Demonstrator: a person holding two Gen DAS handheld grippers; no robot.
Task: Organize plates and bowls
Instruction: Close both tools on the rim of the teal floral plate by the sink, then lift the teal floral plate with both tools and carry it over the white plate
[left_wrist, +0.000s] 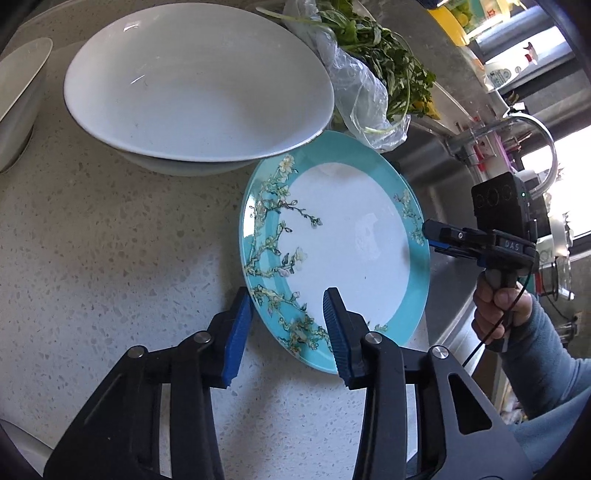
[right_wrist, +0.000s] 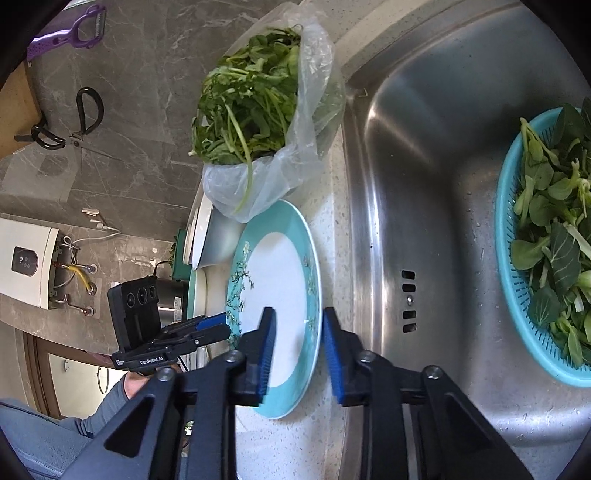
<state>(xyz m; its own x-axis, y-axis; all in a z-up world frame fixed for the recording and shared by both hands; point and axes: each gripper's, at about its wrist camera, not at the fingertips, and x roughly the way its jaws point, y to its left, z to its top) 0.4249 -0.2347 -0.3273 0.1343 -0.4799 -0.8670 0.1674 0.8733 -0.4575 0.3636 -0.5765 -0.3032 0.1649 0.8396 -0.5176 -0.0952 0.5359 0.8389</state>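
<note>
1. A turquoise-rimmed plate painted with blossom branches lies on the speckled bench, just beside the steel sink.
2. The left hand-held gripper straddles the plate's near rim, one blue pad under the edge on the bench side and one over the white centre; a gap shows on both sides, so the jaws look not yet clenched on the plate.
3. The right hand-held gripper brackets the opposite rim from the sink side, its pads likewise standing just off the china on either side of the edge.
4. A person's hand in a grey-blue sleeve grips the right tool's handle.
5. Two large white bowls, nested, sit just behind the plate, their rim overhanging its far edge.
6. A clear bag of leafy greens rests against the plate's far side, while a turquoise colander of greens stands in the sink.
</note>
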